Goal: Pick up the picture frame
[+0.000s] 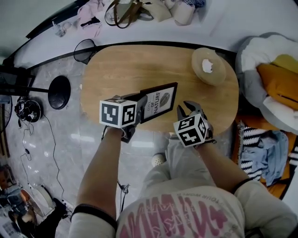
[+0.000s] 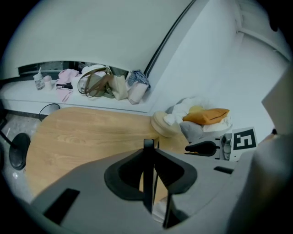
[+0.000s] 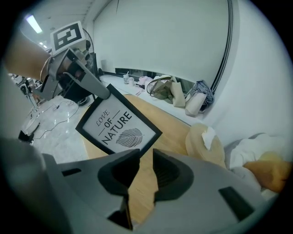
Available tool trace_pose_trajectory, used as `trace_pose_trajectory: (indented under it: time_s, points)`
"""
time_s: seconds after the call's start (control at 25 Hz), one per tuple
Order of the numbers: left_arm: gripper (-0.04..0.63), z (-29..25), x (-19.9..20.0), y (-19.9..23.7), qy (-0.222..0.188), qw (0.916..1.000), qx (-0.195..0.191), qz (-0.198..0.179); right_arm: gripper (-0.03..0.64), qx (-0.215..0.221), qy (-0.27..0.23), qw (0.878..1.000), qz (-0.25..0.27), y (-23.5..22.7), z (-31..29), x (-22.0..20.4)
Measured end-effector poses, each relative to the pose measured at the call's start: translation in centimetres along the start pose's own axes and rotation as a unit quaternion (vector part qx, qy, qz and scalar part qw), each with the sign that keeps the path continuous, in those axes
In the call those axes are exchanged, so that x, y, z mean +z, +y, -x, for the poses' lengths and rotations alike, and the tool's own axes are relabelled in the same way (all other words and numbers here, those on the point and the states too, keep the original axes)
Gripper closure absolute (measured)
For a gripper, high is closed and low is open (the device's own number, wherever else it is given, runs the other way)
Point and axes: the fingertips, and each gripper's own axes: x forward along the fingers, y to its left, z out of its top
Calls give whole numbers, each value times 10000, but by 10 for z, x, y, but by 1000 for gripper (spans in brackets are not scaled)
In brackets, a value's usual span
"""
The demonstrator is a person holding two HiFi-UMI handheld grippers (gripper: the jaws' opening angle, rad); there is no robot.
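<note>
The picture frame (image 1: 159, 101) is black-edged with a white print of words and a leaf. It hangs tilted above the front of the oval wooden table (image 1: 121, 65). My left gripper (image 1: 141, 103) is shut on the frame's left end. In the left gripper view the frame's thin black edge (image 2: 148, 153) stands upright between the jaws. My right gripper (image 1: 186, 109) hovers to the right of the frame, apart from it, near the table's front edge. Its jaws are open with only bare wood showing between them (image 3: 143, 171). The right gripper view shows the frame (image 3: 117, 128) lifted by one corner.
A round beige dish (image 1: 208, 66) with crumpled white paper sits at the table's far right. Cushions and clothes (image 1: 274, 79) pile up to the right. Bags (image 1: 125, 11) lie on the ledge behind. A black stand base (image 1: 59, 91) is on the floor at left.
</note>
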Motion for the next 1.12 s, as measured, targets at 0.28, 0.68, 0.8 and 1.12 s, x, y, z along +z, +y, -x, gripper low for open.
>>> trace_pose_trajectory:
  time_s: [0.28, 0.68, 0.8, 1.12]
  points:
    - [525, 39, 15, -2, -780, 9943, 75, 721, 534, -29, -174, 9992, -358, -4, 24, 18]
    - [525, 112, 40, -19, -1946, 9732, 89, 1222, 560, 47, -739, 9917, -1052, -4, 67, 56]
    - [525, 137, 49, -24, -2285, 9648, 106, 1300, 572, 46, -828, 9903, -1119, 1, 84, 64]
    - [525, 197, 67, -42, -3128, 9350, 70, 1668, 602, 48, -1166, 9860, -1192, 10, 123, 93]
